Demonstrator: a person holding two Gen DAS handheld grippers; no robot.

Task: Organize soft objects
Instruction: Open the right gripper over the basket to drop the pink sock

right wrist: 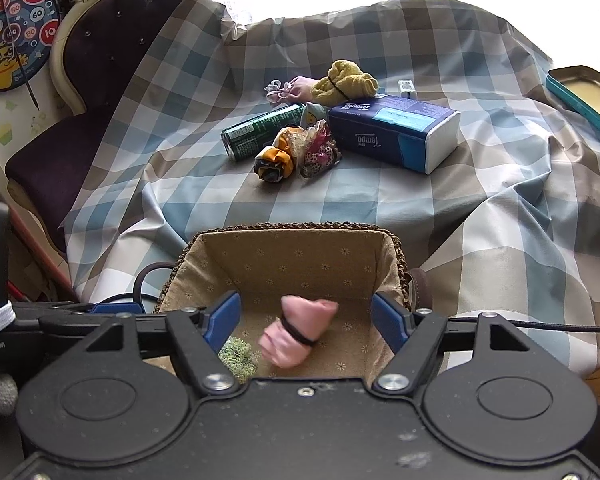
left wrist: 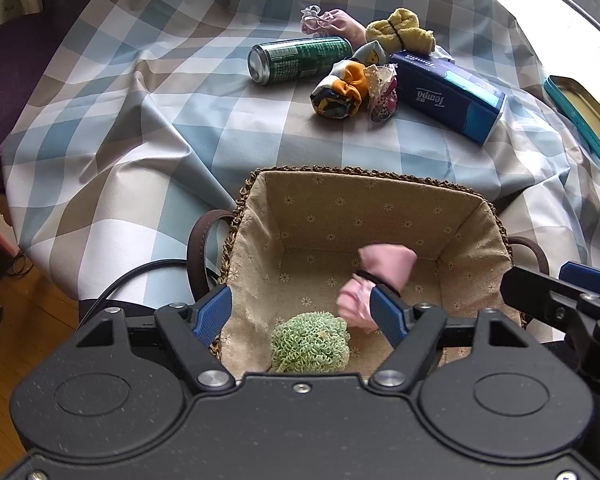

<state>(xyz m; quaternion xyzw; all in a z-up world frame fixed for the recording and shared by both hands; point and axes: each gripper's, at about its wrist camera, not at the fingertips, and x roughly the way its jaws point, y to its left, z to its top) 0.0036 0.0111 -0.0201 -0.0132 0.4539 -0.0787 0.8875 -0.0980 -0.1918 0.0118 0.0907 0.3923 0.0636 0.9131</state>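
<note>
Right gripper point(right wrist: 305, 318): jaws spread over the basket point(right wrist: 296, 227) at lower centre of the right wrist view; the pink cloth bundle point(right wrist: 297, 330), bound with a black elastic, appears blurred between the blue pads and touches neither; whether it rests on the lining cannot be told. Left gripper point(left wrist: 302, 318): jaws spread, nothing pinched; its pads frame the same basket point(left wrist: 364, 174) at lower centre of the left wrist view; the pink cloth bundle point(left wrist: 374, 282) lies partly behind the right-hand pad; the green loopy scrunchie point(left wrist: 310, 342) sits on the floral lining at the near edge. The right gripper's black linkage enters at the right edge of that view.

Remaining soft items, upper centre of the right wrist view, on the checked tablecloth point(right wrist: 380, 208): yellow towel bundle point(right wrist: 350, 80); orange-and-dark scrunchie point(right wrist: 276, 158); leopard-print scrunchie point(right wrist: 320, 150); a pale pink item point(right wrist: 300, 86) behind. Beside them: green can point(right wrist: 260, 130) on its side; Tempo tissue pack point(right wrist: 396, 134), just right of the scrunchies.
</note>
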